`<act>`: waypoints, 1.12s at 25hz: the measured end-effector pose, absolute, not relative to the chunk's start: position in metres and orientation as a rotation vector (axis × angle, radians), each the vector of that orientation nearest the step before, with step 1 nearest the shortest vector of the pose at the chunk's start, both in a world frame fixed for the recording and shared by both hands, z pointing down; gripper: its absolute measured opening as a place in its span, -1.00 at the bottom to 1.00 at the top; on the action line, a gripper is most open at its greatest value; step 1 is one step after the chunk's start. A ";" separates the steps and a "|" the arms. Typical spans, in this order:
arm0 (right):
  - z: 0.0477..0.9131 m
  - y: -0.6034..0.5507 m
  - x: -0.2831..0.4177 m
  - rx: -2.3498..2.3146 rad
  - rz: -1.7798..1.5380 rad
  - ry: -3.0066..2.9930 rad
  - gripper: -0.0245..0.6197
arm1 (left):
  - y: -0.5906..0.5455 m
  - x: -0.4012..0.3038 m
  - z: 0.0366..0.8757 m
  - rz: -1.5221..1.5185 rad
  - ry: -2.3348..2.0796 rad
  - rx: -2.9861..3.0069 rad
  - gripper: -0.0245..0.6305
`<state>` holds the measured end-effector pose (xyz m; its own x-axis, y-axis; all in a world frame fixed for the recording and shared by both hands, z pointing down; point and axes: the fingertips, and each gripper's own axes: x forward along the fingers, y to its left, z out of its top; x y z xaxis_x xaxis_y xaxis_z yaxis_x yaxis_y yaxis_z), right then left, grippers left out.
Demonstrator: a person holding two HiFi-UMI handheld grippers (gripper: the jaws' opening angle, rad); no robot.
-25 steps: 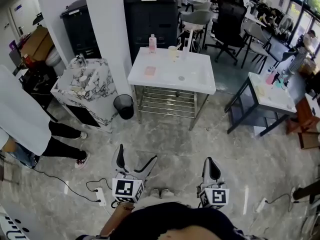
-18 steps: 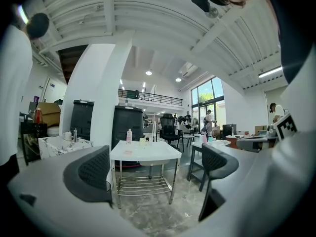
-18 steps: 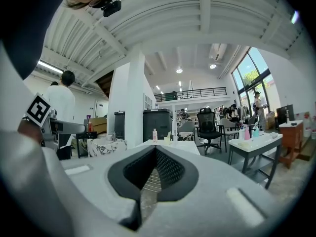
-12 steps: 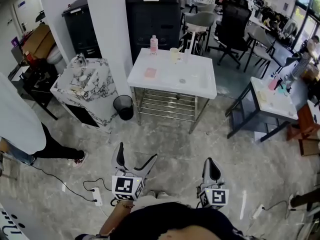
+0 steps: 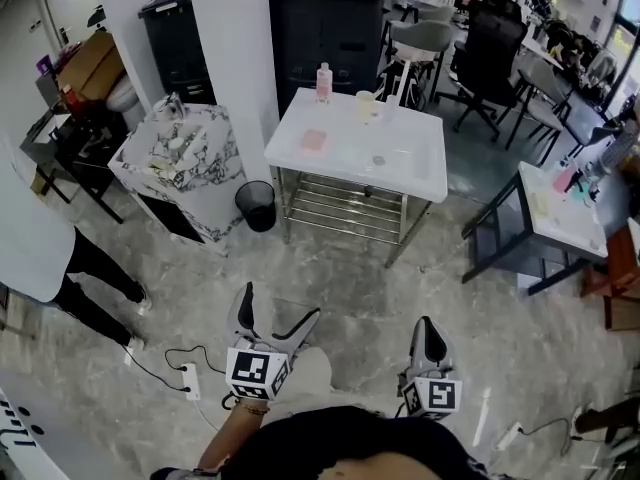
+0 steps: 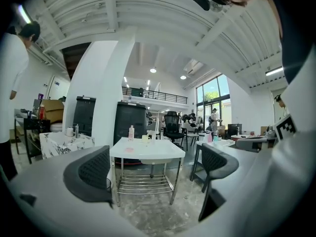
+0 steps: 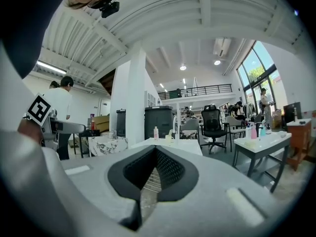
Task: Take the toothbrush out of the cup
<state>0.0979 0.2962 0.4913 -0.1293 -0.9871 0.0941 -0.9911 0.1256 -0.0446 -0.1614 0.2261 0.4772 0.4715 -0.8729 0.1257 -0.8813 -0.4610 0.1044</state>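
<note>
Claws low and near the body: left claw (image 5: pixel 278 308) spread wide with nothing between, right claw (image 5: pixel 428 330) pressed together, empty too. Closer now to the white surface (image 5: pixel 420 173) than a second ago, yet well ahead of both claws and out of reach; approach only, no grasp begun. At its far edge, ahead and between the claws, the cup (image 5: pixel 366 106). No making out the toothbrush at this range; probably upright, long axis vertical, handle up.
</note>
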 end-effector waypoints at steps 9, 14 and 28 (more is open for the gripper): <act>0.497 0.259 0.112 2.069 0.153 -2.306 -0.92 | 0.183 -0.137 0.475 0.067 -1.492 2.604 0.76; 0.493 0.221 0.113 2.080 0.133 -2.332 -0.92 | 0.143 -0.131 0.479 0.078 -1.481 2.611 0.76; 0.463 0.052 0.139 2.170 0.049 -2.259 -0.92 | -0.037 -0.111 0.454 0.070 -1.413 2.680 0.76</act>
<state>0.1393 0.0523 0.4628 -0.0406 -0.9988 0.0280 -0.9991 0.0401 -0.0161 -0.1107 -0.0367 0.4536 0.5656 -0.8195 0.0923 -0.8246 -0.5605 0.0768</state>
